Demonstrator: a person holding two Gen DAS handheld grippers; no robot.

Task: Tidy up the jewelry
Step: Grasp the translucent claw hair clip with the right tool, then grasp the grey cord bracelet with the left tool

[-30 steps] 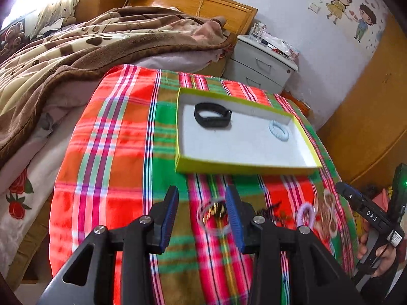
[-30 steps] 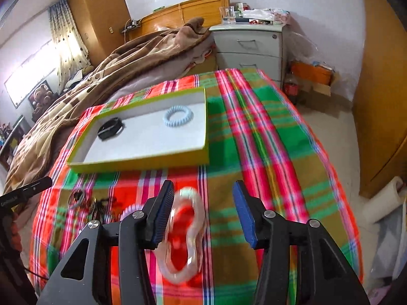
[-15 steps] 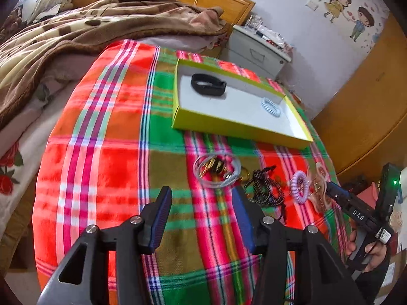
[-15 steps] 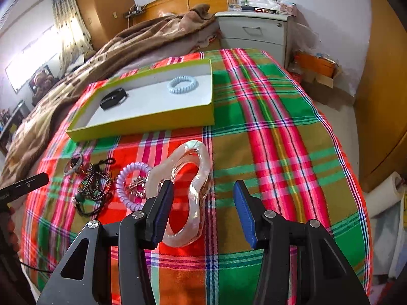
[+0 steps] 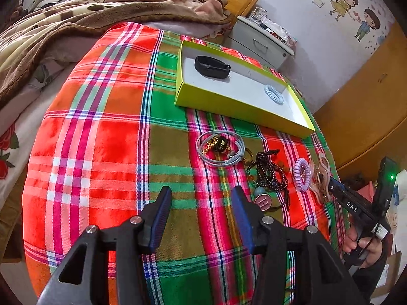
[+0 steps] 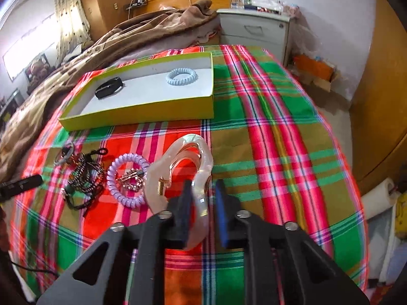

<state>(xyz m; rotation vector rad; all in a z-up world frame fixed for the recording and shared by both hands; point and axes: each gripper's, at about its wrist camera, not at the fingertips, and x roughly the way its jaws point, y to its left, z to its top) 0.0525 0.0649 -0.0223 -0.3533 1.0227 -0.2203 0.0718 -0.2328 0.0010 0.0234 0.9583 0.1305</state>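
A yellow-green box (image 5: 236, 108) (image 6: 142, 117) lies on the plaid cloth and holds a black band (image 5: 212, 66) (image 6: 109, 90) and a pale blue coil tie (image 5: 273, 94) (image 6: 181, 76). In front of it lie grey hair ties with a gold chain (image 5: 220, 147), a dark bead bracelet (image 5: 268, 172) (image 6: 85, 171), a round H charm (image 5: 262, 200) and a purple coil tie (image 5: 301, 174) (image 6: 127, 178). My right gripper (image 6: 203, 190) has its jaws narrowed around one side of a clear pink hair claw (image 6: 182, 162) (image 5: 321, 175). My left gripper (image 5: 201, 200) is open and empty, near the cloth's front.
A bed with a brown blanket (image 5: 76, 12) lies behind and to the left. A grey nightstand (image 6: 254, 30) (image 5: 262, 43) stands behind the table. A wooden door (image 6: 381, 101) is on the right. A paper roll (image 6: 379, 195) lies on the floor.
My right gripper has moved onto the hair claw and its jaws have closed in from wide open. My left gripper has pulled back from the box and the grey hair ties.
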